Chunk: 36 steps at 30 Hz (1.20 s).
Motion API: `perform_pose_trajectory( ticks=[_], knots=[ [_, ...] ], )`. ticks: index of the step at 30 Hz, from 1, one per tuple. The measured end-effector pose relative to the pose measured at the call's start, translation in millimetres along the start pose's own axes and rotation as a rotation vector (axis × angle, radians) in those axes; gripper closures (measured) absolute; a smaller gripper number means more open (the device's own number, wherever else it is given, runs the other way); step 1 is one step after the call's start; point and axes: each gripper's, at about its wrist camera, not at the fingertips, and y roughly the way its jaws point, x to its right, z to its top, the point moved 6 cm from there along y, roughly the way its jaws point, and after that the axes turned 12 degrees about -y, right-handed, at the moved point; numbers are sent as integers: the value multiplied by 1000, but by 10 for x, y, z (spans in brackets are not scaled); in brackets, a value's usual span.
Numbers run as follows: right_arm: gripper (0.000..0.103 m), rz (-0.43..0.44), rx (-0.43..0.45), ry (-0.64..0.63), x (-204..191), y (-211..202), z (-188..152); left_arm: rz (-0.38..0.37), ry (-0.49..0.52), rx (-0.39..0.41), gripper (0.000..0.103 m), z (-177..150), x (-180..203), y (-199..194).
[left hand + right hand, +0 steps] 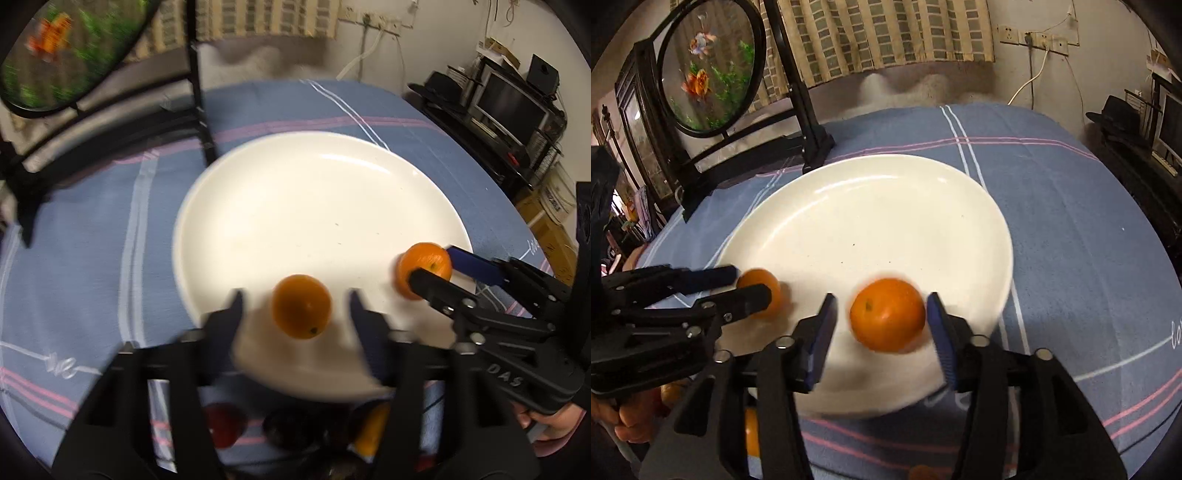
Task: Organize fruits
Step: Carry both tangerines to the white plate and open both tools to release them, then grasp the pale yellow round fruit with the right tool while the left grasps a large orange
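Observation:
A white plate lies on a table with a blue striped cloth. In the left wrist view an orange sits over the plate's near rim, between the fingers of my left gripper. There is a gap on each side of it, so the jaws are open. In the right wrist view a second orange sits between the blue pads of my right gripper, with a clear gap at the left pad. Each gripper also shows from the side in the other's view: the right gripper around its orange, the left gripper around its orange.
A black stand with a round fish picture stands at the table's back left. More fruit lies by the near edge under the grippers: a red one and an orange one. A shelf with a screen stands to the right.

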Motion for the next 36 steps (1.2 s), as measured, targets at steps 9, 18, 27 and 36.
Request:
perform_pose_trajectory(
  ticks=[9, 18, 27, 36],
  knots=[
    [38, 67, 81, -25, -413, -1095, -794, -53, -48, 88, 9, -803, -350, -961],
    [49, 144, -7, -54, -1098, -1244, -1429, -135, -121, 121, 9, -1611, -692, -1285],
    [64, 124, -80, -43, -1261, -937, -1416, -97, -100, 148, 9, -1724, -698, -1286],
    [64, 134, -109, -11, -1216, -762, -1346, -109, -106, 155, 9, -1709, -716, -1311]
  ],
)
